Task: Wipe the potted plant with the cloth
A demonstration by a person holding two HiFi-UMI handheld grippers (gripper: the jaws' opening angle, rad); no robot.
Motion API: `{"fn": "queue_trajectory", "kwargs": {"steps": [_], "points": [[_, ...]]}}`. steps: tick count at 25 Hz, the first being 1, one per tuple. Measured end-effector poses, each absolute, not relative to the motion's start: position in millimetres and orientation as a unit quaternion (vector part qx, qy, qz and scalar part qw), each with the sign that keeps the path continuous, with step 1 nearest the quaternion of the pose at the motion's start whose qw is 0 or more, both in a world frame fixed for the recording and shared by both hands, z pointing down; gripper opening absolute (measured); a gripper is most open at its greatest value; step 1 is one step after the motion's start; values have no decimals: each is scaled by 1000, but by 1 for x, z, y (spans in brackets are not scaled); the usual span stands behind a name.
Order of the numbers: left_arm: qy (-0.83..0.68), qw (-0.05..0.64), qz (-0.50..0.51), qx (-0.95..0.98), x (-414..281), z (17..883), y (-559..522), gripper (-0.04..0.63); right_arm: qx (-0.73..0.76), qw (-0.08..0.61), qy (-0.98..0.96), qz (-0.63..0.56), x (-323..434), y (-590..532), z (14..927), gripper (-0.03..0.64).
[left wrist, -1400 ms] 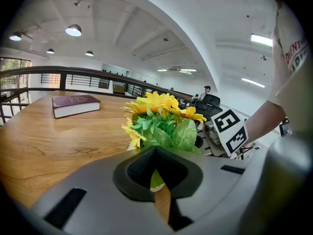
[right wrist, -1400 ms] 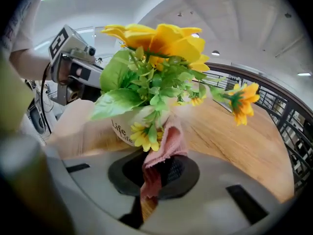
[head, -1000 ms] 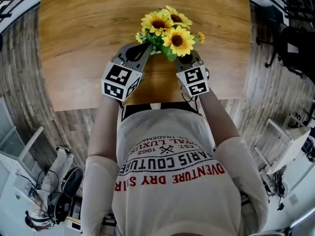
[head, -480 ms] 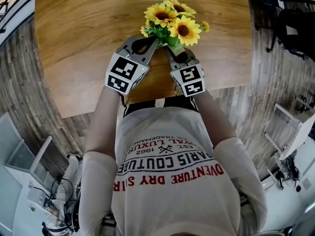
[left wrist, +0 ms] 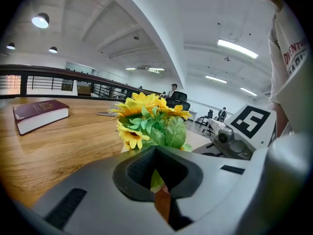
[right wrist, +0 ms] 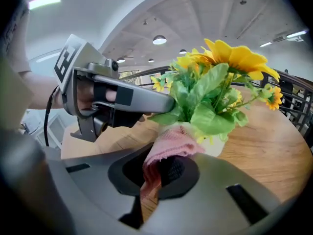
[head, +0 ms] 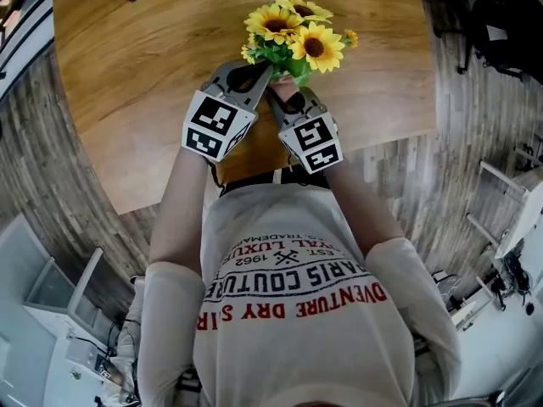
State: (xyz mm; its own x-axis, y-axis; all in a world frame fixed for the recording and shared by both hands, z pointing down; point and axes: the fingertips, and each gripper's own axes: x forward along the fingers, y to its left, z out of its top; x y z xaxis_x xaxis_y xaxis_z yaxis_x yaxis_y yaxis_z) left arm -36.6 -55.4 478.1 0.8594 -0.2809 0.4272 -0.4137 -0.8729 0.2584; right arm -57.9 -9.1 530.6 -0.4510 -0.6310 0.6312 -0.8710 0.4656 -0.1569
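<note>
"What colour was the cloth?"

"Pink, against a white pot. The sunflowers were yellow with brown centres, their leaves green."

"And the worktop?"

"Warm brown wood grain, with a maroon book."

"The shirt?"

"Cream, lettered red and black."

The person wears a cream short-sleeved T-shirt with black and red lettering. The left hand-held gripper and right hand-held gripper are grey, each topped by a white cube of black square markers.
</note>
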Motion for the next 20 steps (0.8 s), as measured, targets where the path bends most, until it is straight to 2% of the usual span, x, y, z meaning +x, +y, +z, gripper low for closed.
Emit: {"fn": "queue_trajectory", "kwargs": {"steps": [9, 16, 20], "points": [[-191, 166, 189, 949, -37, 481, -57, 15, 442, 233, -833, 237, -71, 6, 513, 37], [-219, 167, 191, 942, -37, 482, -58, 15, 471, 242, -805, 268, -14, 22, 523, 37], [-239, 173, 193, 936, -38, 483, -57, 15, 478, 272, -791, 268, 36, 27, 527, 37]]}}
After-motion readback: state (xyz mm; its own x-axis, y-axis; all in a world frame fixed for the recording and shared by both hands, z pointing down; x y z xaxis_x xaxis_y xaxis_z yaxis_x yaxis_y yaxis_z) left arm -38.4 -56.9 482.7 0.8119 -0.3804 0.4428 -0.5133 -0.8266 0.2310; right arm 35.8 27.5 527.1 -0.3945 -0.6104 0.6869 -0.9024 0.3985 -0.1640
